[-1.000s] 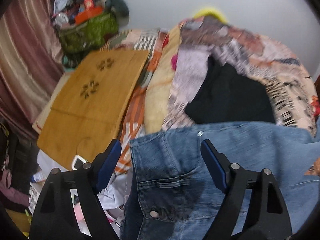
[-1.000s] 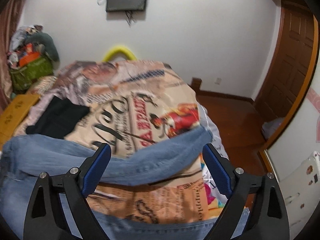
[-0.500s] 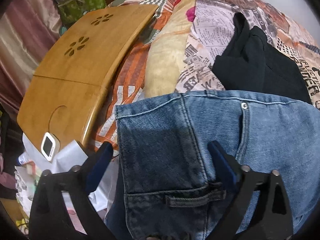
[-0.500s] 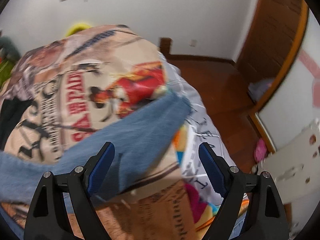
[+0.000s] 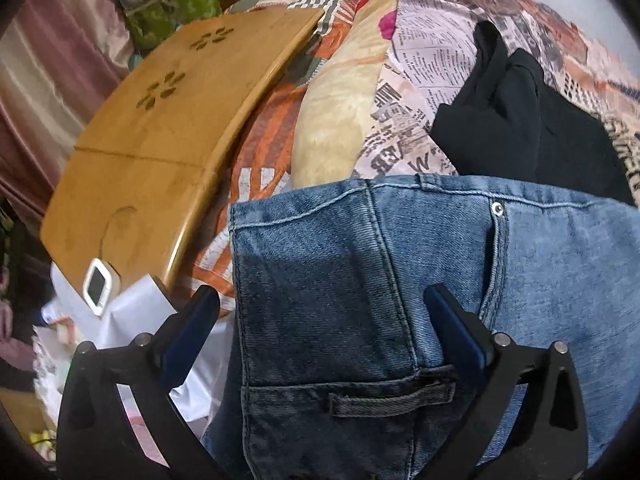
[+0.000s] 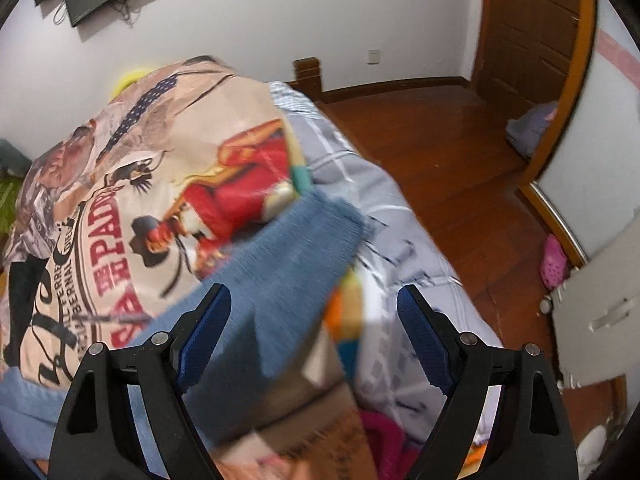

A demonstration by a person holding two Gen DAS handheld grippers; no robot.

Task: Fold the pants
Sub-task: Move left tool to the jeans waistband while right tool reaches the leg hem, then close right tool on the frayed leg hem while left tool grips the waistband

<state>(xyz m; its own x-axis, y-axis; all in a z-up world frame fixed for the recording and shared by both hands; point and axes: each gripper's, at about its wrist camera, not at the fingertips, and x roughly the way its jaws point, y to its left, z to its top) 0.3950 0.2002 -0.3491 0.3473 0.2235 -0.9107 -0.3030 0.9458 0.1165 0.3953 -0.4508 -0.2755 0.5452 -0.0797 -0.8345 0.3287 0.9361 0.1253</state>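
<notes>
Blue jeans [image 5: 400,280] lie spread on the printed bedspread [image 5: 424,64]. In the left wrist view their waistband corner with belt loop and rivet fills the middle. My left gripper [image 5: 324,328] is open, its fingers either side of the waistband corner, close over it. In the right wrist view one light blue trouser leg [image 6: 280,280] runs across the bedspread [image 6: 160,160] to its hem near the bed's right edge. My right gripper [image 6: 316,328] is open and empty above that leg's end.
A black garment [image 5: 528,120] lies beyond the jeans. A wooden lap table [image 5: 160,128] with a small white device [image 5: 98,288] sits left, a cream pillow [image 5: 340,120] beside it. Right of the bed are wood floor [image 6: 460,168], a door [image 6: 528,32] and a pink slipper [image 6: 554,256].
My left gripper has moved down and closer to the jeans' waistband. My right gripper has swung right toward the trouser leg's hem and the bed's edge. Both stay open.
</notes>
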